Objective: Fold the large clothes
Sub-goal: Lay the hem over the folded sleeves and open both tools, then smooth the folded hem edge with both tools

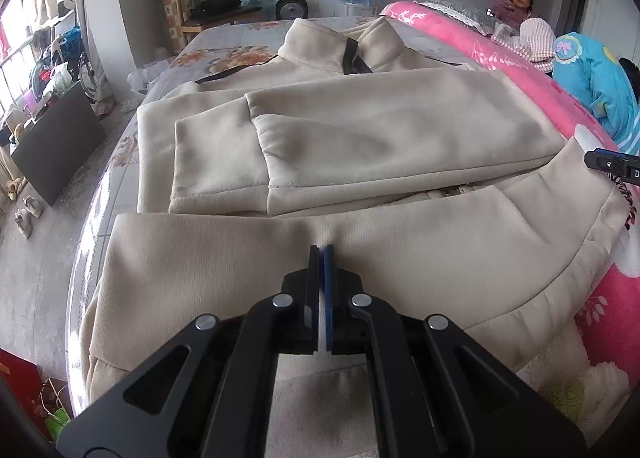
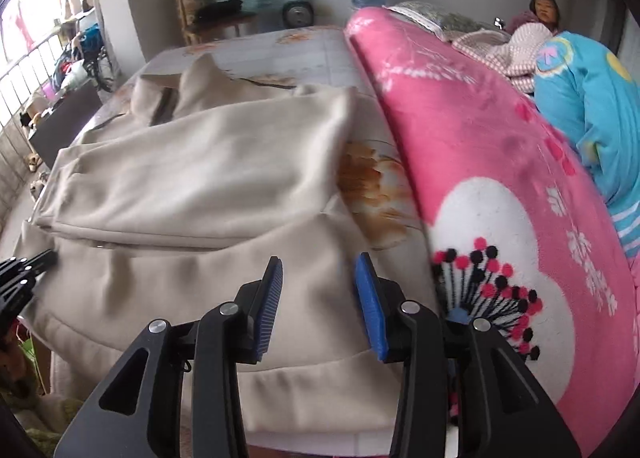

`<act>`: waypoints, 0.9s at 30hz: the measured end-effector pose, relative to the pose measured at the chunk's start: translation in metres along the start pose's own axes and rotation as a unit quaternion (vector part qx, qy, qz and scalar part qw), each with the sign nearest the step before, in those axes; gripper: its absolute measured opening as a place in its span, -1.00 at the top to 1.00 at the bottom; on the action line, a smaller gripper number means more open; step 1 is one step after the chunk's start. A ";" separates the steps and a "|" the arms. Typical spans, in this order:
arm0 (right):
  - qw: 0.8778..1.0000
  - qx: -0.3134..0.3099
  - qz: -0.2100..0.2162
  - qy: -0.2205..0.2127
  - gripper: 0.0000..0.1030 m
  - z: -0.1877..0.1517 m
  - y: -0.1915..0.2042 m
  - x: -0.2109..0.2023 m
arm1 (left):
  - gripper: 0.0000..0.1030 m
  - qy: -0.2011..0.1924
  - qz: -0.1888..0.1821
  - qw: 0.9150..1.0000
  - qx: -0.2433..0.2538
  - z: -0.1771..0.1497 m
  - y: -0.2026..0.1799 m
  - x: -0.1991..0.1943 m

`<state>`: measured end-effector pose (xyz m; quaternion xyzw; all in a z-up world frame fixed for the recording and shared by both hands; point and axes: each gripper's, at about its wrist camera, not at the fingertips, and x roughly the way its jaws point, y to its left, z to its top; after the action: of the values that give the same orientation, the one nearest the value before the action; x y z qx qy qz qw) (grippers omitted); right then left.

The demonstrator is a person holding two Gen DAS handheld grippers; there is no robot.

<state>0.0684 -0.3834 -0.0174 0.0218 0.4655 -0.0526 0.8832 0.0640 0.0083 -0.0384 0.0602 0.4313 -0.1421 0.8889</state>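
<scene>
**Caller:** Left gripper (image 1: 321, 248) is pinched tight, fingers together on a small tuck of the cream jacket (image 1: 360, 138), right on the near hem band where the cloth puckers up between the pads.

**Analyst:** And the right gripper (image 2: 319, 264)?

**Caller:** Jaws spread apart, blue pads (image 2: 370, 298) showing, nothing between them. It hovers over the jacket's near right part, just beside the pink blanket (image 2: 480, 138).

**Analyst:** Where does the garment lie?

**Caller:** Spread on the bed's floral sheet (image 1: 224, 54), collar (image 1: 340, 42) at the far end with its dark zipper strip, both sleeves folded across the chest, cuffs overlapping toward the left. The pink blanket runs along its right side, with a blue patterned quilt (image 2: 592, 106) beyond that.

**Analyst:** Anyone else in shot?

**Caller:** A seated woman (image 1: 518, 2) in the far corner.
</scene>
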 end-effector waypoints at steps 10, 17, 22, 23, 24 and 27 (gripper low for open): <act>0.999 -0.028 -0.021 -0.034 0.89 0.006 0.008 -0.006 | 0.97 -0.008 -0.004 1.000 0.003 -0.002 0.002 -0.001; 0.998 -0.020 -0.050 -0.022 0.90 0.002 -0.001 0.023 | 0.97 -0.008 0.002 1.000 0.009 -0.003 0.000 -0.001; 0.999 0.016 -0.035 -0.033 0.58 0.003 -0.015 0.012 | 0.97 -0.010 0.005 1.000 0.018 -0.003 -0.002 -0.001; 0.998 0.021 -0.036 -0.040 0.41 0.003 -0.018 0.004 | 0.97 -0.010 0.004 1.000 0.017 -0.003 -0.002 -0.001; 0.998 0.025 -0.037 -0.050 0.38 0.004 -0.020 -0.007 | 0.97 -0.010 0.004 1.000 0.016 -0.003 -0.002 -0.002; 0.994 0.030 -0.044 -0.094 0.32 0.005 -0.017 -0.048 | 0.97 -0.009 0.005 1.000 0.018 -0.003 -0.002 -0.002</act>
<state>0.0441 -0.3969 0.0251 0.0230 0.3791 -0.1069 0.9189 0.0602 0.0072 -0.0387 0.0769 0.4200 -0.1462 0.8924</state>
